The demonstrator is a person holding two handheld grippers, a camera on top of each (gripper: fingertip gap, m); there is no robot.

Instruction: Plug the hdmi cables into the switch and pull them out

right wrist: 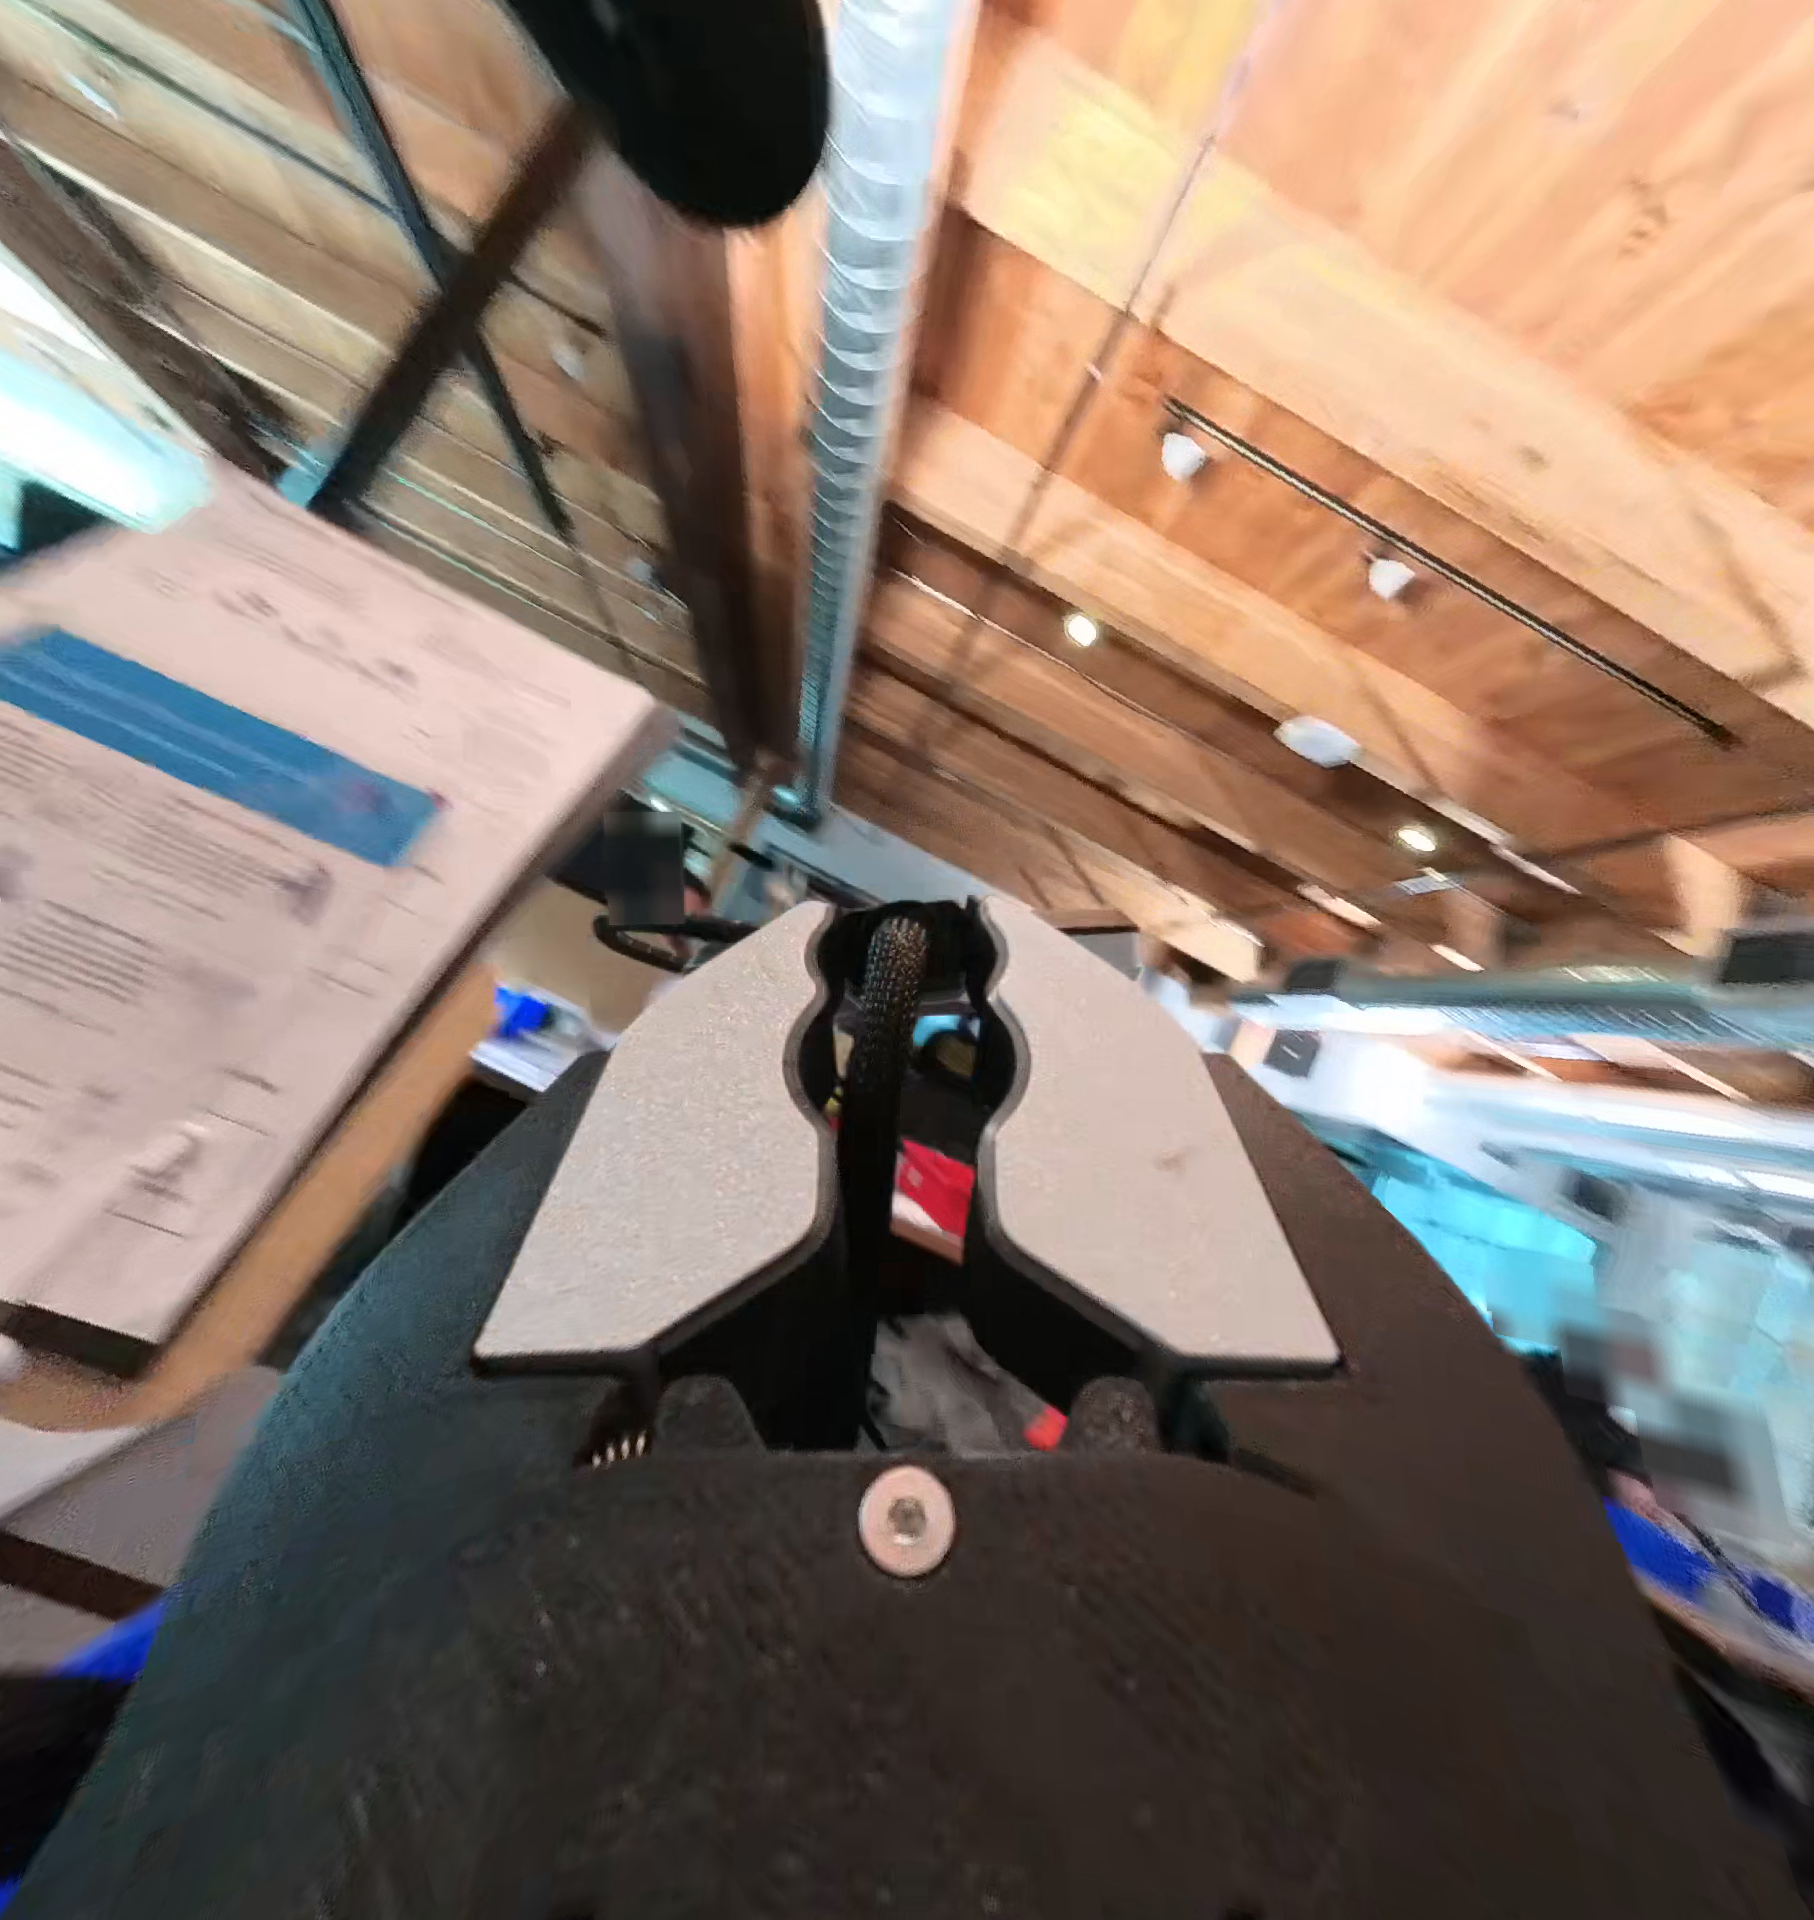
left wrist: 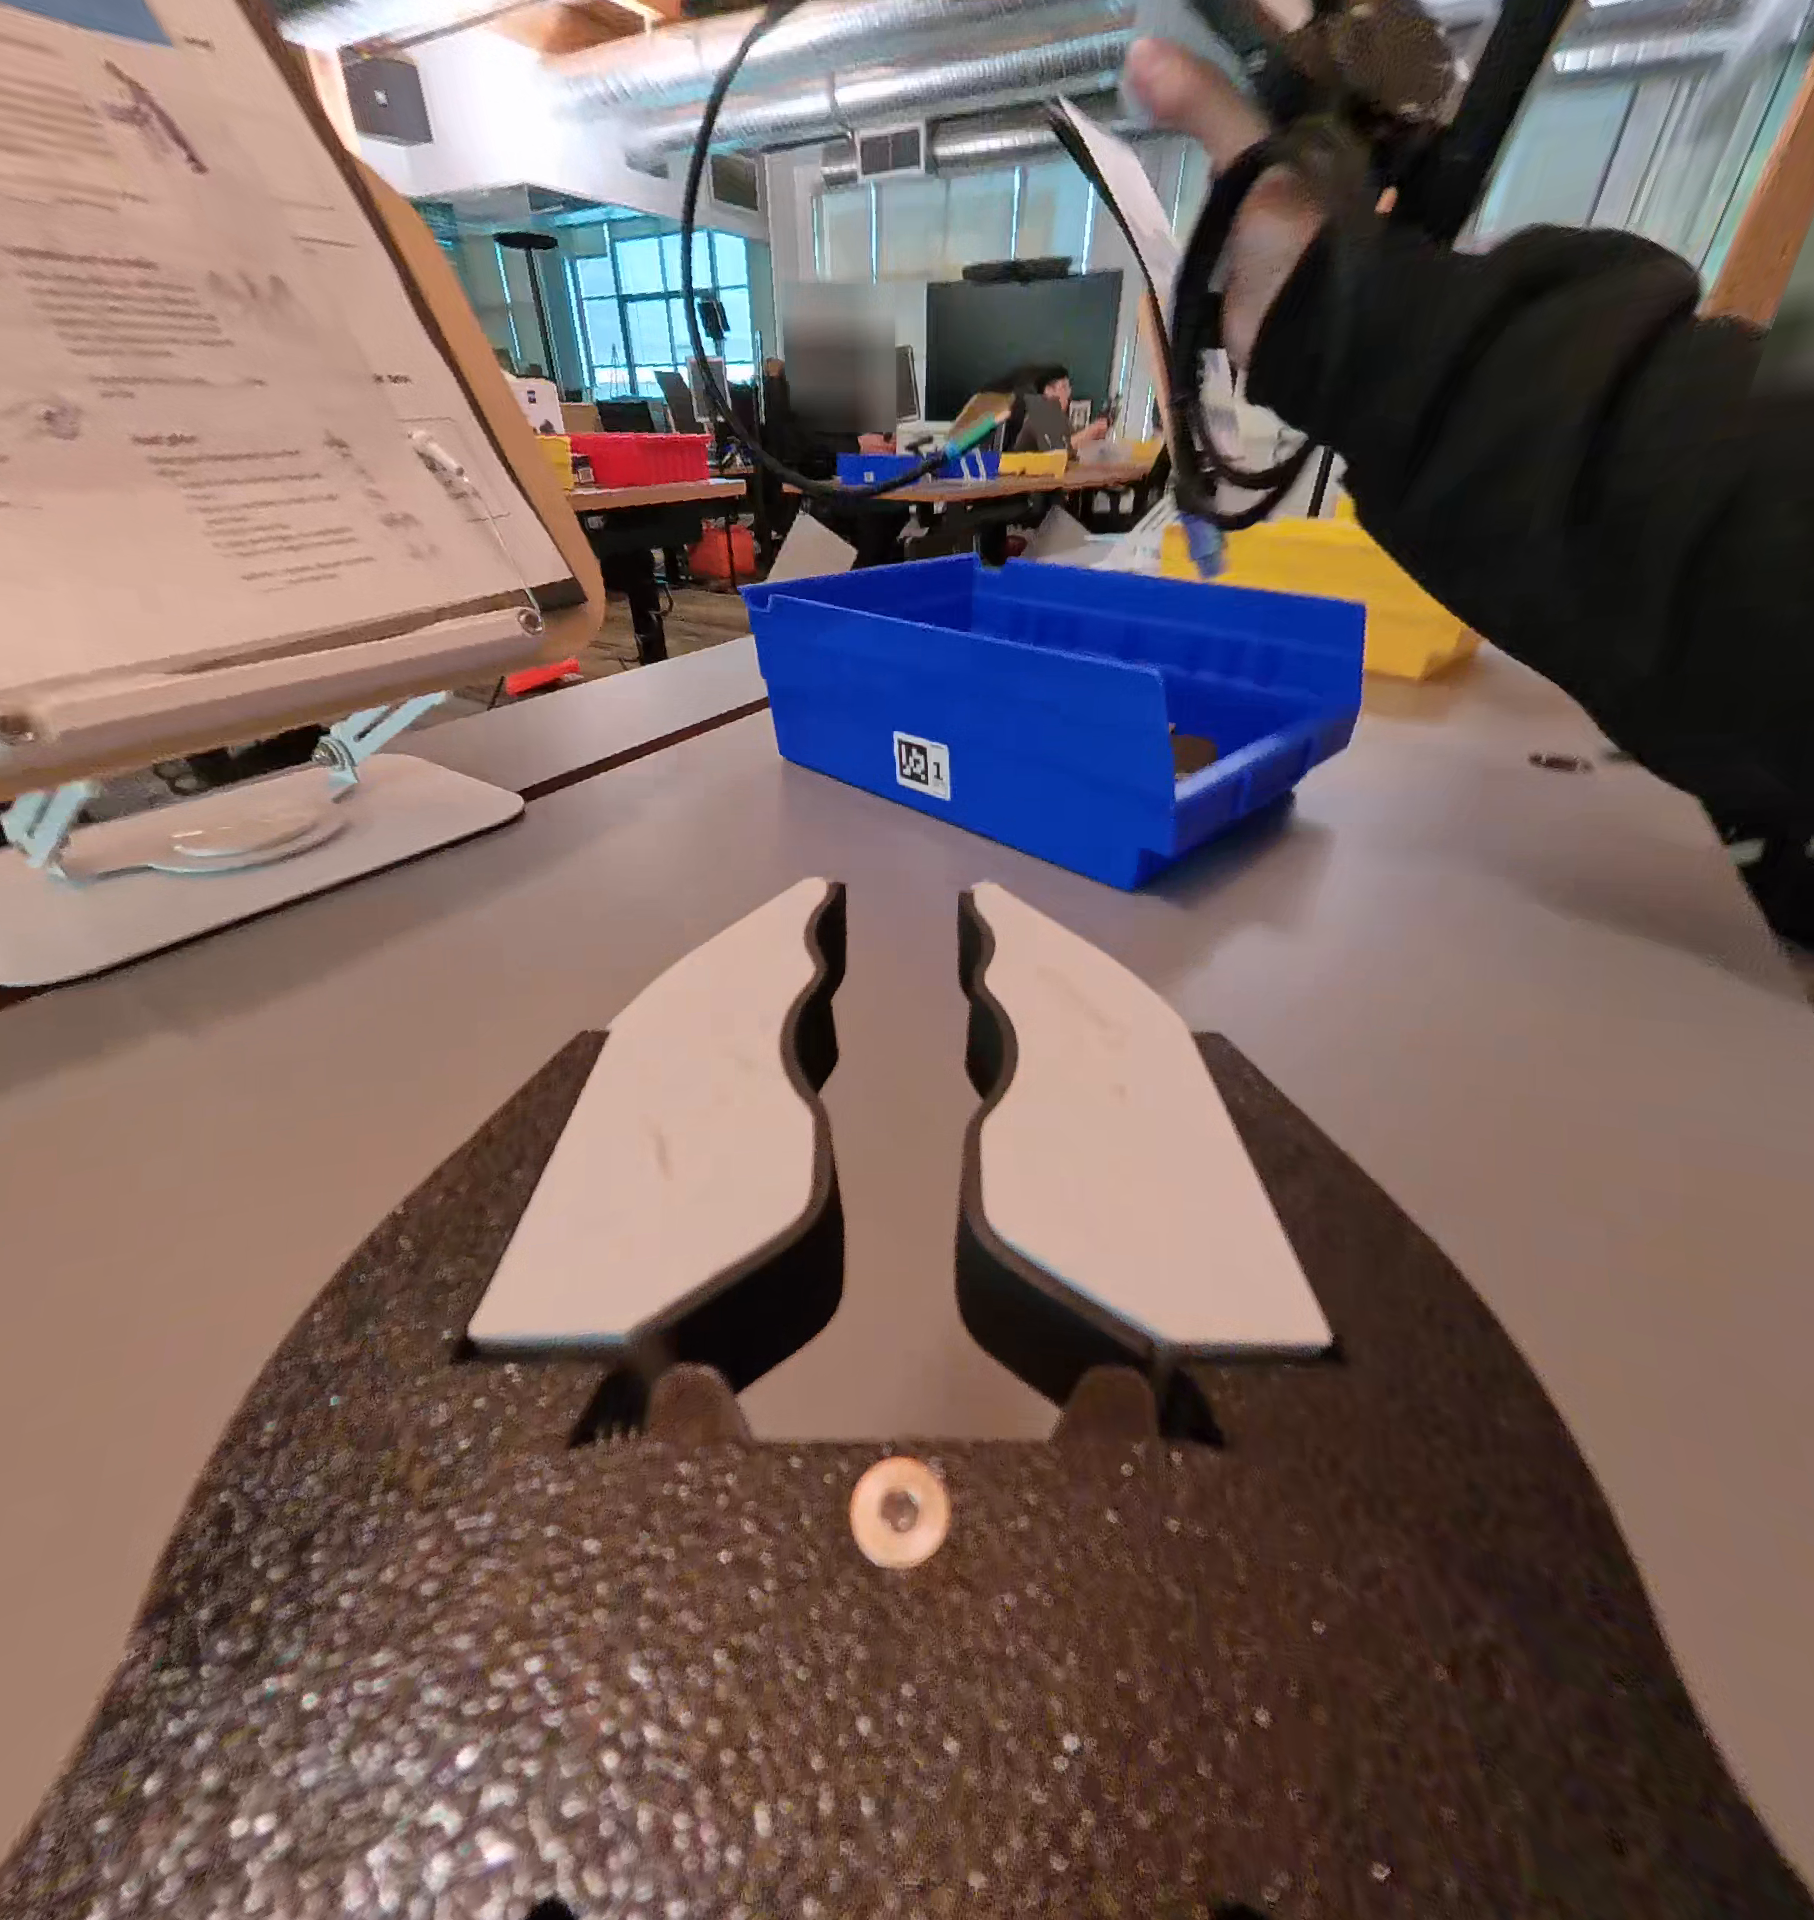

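Hanging high at the right of the left wrist view: a bundle of black HDMI cables (left wrist: 1230, 416), thin and coiled in loose loops, one long strand arcing up and over to the left and trailing down toward the far desks. Showing a blue connector tip (left wrist: 1206, 545) at the bottom of the bundle, dangling above the yellow bin (left wrist: 1402, 613). Being carried well above the grey table (left wrist: 467, 1091), clear of the blue bin (left wrist: 1048, 717) standing ahead.

Appearing in the right wrist view as a black braided cable (right wrist: 887, 997) with a woven mesh sleeve, running up between the fingers and curving over at the tips.

Gripping that braided cable: the right gripper (right wrist: 903, 925), fingertips nearly together around it, tilted up toward the wooden ceiling (right wrist: 1298, 416). Seen from the left view only as a dark blurred shape at the top right, held by a hand (left wrist: 1194, 94) in a black sleeve (left wrist: 1568, 499).

Hovering low over the table with nothing between its fingers: the left gripper (left wrist: 901, 904), parted by a clear gap, bare grey tabletop showing through, touching nothing.

Standing at the left on a white stand (left wrist: 238, 862): a tilted document holder with printed pages (left wrist: 155, 364), blurred. Sitting dark and indistinct inside the blue bin: a small object, too hidden to identify.
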